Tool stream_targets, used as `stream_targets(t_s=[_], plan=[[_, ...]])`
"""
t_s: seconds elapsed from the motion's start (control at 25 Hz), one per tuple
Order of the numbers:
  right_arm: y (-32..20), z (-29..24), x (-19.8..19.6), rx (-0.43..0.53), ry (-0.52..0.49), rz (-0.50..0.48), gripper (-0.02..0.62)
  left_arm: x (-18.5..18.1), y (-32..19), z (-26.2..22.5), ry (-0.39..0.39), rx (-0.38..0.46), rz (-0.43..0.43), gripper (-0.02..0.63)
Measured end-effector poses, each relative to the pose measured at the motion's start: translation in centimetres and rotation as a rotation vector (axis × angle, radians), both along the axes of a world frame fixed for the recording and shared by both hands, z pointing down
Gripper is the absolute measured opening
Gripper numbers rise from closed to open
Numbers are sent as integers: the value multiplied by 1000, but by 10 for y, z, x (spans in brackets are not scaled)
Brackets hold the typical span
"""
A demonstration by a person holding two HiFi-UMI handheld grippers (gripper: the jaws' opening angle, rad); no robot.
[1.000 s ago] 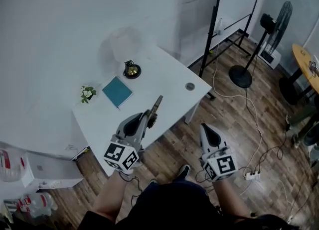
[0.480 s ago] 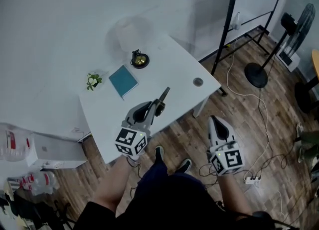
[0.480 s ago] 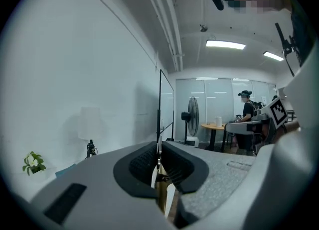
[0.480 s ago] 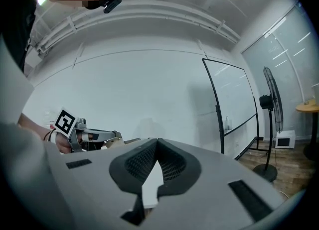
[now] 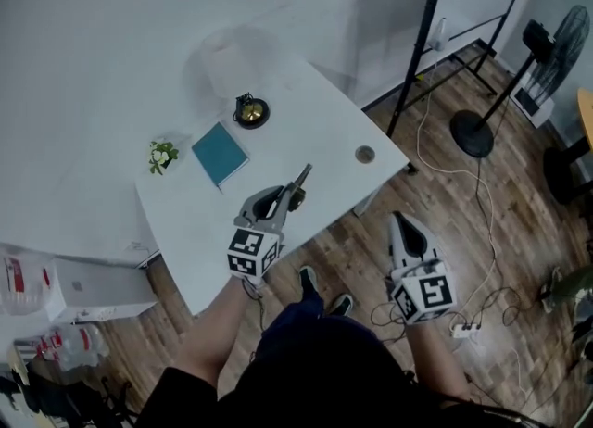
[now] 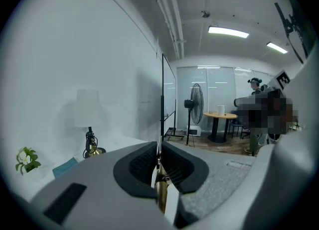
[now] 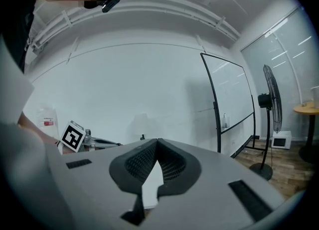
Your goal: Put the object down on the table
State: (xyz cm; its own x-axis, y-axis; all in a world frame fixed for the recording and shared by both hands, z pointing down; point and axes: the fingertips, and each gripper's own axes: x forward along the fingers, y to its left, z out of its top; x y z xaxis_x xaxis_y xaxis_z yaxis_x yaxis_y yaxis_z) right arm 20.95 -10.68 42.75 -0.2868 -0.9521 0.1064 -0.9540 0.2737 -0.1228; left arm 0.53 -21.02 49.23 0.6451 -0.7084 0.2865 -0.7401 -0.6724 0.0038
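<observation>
The slender brass-coloured object (image 5: 300, 181) is clamped between the jaws of the left gripper (image 5: 287, 196), poking out past their tips and slanting up over the near edge of the white desk (image 5: 306, 130). In the left gripper view the pads are shut tight on it (image 6: 159, 194). It looks to be held clear of the desktop, so the putting down is not yet done: lowering it and letting go are left. The right gripper (image 5: 400, 224) hangs over the wooden floor beside the desk, jaws together on nothing. Further back on the desk lie a teal book (image 5: 220, 153), a flower sprig (image 5: 163, 155) and a small lamp (image 5: 248, 111); the stretch just ahead of the object is bare, so nothing blocks the way
</observation>
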Motion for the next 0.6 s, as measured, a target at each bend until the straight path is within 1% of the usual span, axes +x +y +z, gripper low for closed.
stream_targets(t_s=[0.12,0.28,0.48,0.6], plan=[[-20,6,2,-28,20,32,5,-5,-27,25,-50,-1,6,26],[-49,14,2,-77,58,62,5,-2,-58,66,-136,-9,40,26],[-85,24,-16,-126,106,64,5,-6,-85,118,-205,-38,83,26],[-103,30,-29,-151,129,59,5,-7,-100,139,-244,-35,113,26]])
